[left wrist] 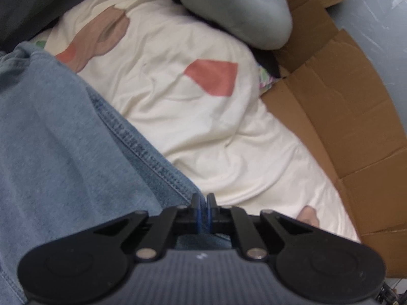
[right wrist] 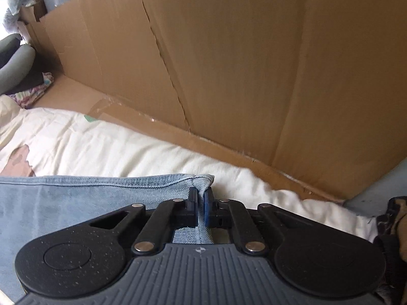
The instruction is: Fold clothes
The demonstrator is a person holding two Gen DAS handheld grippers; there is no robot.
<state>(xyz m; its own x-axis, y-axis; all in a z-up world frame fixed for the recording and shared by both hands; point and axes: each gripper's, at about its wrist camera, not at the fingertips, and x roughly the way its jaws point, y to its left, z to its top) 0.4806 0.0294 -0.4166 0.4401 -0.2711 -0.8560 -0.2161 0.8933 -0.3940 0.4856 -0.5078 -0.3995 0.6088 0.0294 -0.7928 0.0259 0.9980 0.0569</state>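
Right hand-held gripper is clamped on the hemmed corner of the light-blue denim garment; left hand-held gripper pinches its stitched edge. The garment lies on the cream printed sheet beside the brown cardboard box. Step: edge secured. Next: lift both together and carry across evenly.

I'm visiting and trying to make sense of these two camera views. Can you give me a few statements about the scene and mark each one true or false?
1. Both tools are clamped on blue denim. True: the left tool and the right tool each pinch the denim garment.
2. The denim lies over a cream sheet. True: the cream sheet shows beside it.
3. The wall behind the bedding is glass. False: it is brown cardboard.
4. The sheet is plain. False: it carries a red patch.
5. The right tool grips the denim mid-panel. False: it grips a hemmed corner.
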